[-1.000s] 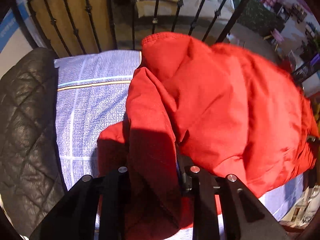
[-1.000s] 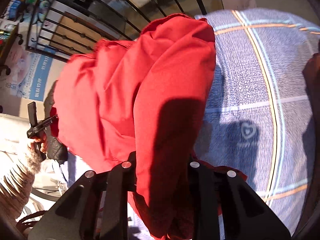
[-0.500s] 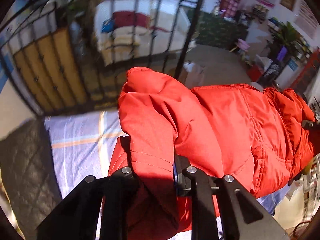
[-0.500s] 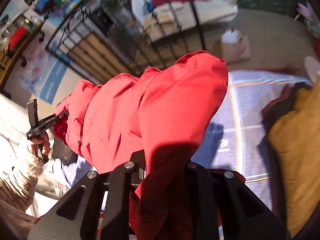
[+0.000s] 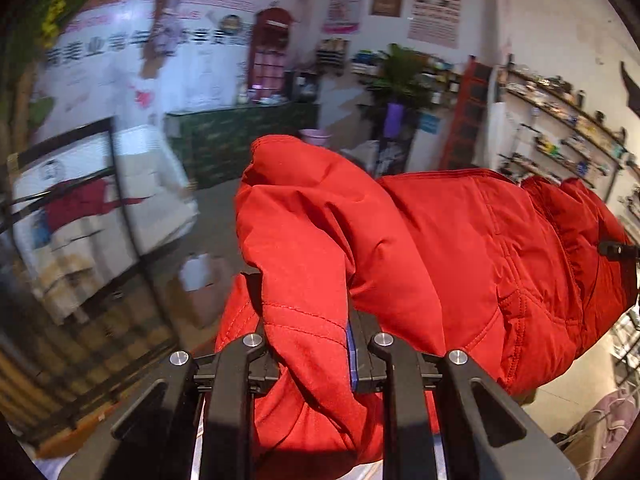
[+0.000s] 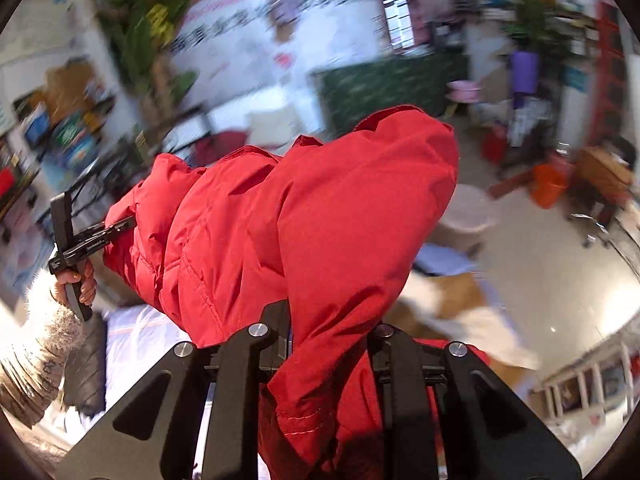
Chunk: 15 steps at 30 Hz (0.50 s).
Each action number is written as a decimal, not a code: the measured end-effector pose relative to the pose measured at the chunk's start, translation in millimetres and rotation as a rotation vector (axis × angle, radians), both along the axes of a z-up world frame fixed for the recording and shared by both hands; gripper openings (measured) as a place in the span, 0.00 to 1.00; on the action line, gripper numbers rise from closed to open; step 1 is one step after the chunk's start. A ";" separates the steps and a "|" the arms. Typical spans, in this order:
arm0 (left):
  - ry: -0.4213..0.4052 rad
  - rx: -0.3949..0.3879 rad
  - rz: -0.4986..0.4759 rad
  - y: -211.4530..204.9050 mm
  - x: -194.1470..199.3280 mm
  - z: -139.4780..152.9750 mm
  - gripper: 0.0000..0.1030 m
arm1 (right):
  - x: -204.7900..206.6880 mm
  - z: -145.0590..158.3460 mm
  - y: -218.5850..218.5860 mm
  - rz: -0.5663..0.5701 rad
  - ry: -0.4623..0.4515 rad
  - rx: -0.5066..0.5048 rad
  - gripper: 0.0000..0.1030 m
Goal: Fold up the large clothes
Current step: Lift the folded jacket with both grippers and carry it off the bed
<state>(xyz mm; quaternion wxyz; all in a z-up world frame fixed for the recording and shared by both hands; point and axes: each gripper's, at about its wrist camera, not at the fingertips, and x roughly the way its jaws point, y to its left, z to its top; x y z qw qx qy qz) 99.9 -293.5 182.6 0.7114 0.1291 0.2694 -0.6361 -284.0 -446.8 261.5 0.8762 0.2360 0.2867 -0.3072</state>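
A large red padded jacket [image 5: 460,248] hangs in the air between my two grippers. My left gripper [image 5: 312,340] is shut on a bunched fold of the jacket at one end. My right gripper [image 6: 328,336] is shut on a fold at the other end of the jacket [image 6: 320,216]. In the right wrist view the left gripper [image 6: 120,226] shows at the far left, clamped on the jacket's edge and held by a hand. In the left wrist view the tip of the right gripper [image 5: 616,250] shows at the far right edge. The jacket sags between the two grips.
A black metal railing [image 5: 120,200] stands to the left. A white sheet [image 6: 136,336] and a dark quilted garment [image 6: 86,364] lie low at the left. Shelves [image 5: 560,120], a potted plant [image 5: 400,80] and an orange bucket [image 6: 548,188] fill the room behind.
Both grippers have lifted the jacket up off the plaid bed sheet. The views tilted up from the bed to the room. The jacket now stretches between the two grips.
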 end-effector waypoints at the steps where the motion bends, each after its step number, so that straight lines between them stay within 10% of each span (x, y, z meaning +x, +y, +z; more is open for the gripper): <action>1: 0.010 0.008 -0.028 -18.7 -8.6 -7.9 0.19 | -26.1 1.7 -6.4 -0.042 -0.009 0.009 0.19; 4: 0.097 0.101 -0.097 -87.5 -42.5 -49.5 0.20 | -101.9 -22.9 -27.1 -0.161 0.003 0.076 0.19; 8: -0.009 0.319 -0.088 -157.3 -75.8 -142.8 0.24 | -178.0 -115.5 -56.3 -0.329 -0.002 0.252 0.21; 15: 0.050 0.431 0.007 -185.5 -29.3 -209.9 0.41 | -247.9 -243.1 -87.3 -0.487 -0.238 0.455 0.32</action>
